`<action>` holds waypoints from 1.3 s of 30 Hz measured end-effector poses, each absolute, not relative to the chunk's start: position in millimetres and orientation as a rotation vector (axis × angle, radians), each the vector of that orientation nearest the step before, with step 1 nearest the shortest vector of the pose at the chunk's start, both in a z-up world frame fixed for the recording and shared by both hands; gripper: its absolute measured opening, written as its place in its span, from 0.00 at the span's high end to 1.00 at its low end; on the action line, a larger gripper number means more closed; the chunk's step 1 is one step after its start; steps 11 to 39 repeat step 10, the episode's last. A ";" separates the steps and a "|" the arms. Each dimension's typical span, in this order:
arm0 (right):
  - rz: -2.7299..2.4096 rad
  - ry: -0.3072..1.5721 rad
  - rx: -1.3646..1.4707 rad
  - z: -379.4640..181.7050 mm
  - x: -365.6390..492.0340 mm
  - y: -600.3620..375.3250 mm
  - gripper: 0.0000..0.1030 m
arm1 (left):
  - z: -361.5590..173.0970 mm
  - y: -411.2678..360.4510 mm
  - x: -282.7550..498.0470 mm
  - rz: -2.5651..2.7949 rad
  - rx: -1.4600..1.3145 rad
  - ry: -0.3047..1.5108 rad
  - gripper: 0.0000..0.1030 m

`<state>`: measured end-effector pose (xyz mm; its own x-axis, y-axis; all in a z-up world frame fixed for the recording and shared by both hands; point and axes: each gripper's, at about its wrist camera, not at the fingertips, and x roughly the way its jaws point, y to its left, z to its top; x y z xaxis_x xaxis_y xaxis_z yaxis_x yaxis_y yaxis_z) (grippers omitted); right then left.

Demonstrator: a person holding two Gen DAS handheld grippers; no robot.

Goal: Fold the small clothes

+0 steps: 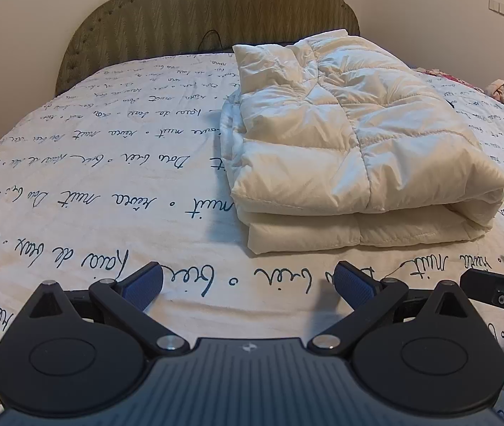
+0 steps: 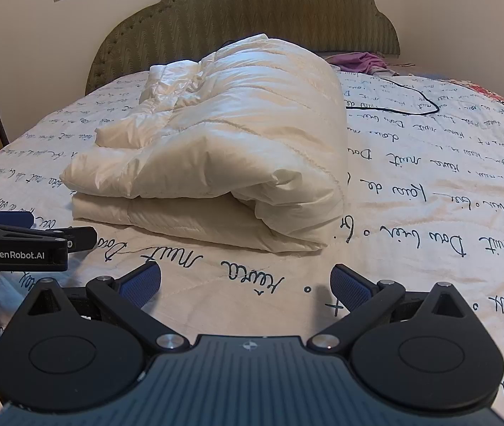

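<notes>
- The puffy white jacket [image 1: 358, 149] lies folded in half on the bed [image 1: 92, 184], just in front of both tools.
- The left gripper [image 1: 248, 284] is wide apart and holds nothing.
- The right gripper [image 2: 245, 284] is wide apart too, empty.
- To fold again, I think each should pinch both layers at a near corner and lift together, slowly.
</notes>
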<state>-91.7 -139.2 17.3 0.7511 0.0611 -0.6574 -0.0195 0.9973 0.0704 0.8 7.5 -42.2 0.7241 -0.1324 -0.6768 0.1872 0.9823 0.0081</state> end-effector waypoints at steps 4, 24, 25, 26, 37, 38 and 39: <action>0.047 0.722 0.062 16.4 -90.8 -139.1 0.00 | -40.9 5.9 0.3 -0.180 0.080 0.730 0.00; 0.049 0.717 0.071 16.2 -90.7 -140.7 0.00 | -38.2 1.9 -0.4 -0.180 0.110 0.709 0.00; 0.049 0.717 0.071 16.2 -90.7 -140.7 0.00 | -38.2 1.9 -0.4 -0.180 0.110 0.709 0.00; 0.049 0.717 0.071 16.2 -90.7 -140.7 0.00 | -38.2 1.9 -0.4 -0.180 0.110 0.709 0.00; 0.049 0.717 0.071 16.2 -90.7 -140.7 0.00 | -38.2 1.9 -0.4 -0.180 0.110 0.709 0.00; 0.049 0.717 0.071 16.2 -90.7 -140.7 0.00 | -38.2 1.9 -0.4 -0.180 0.110 0.709 0.00; 0.049 0.717 0.071 16.2 -90.7 -140.7 0.00 | -38.2 1.9 -0.4 -0.180 0.110 0.709 0.00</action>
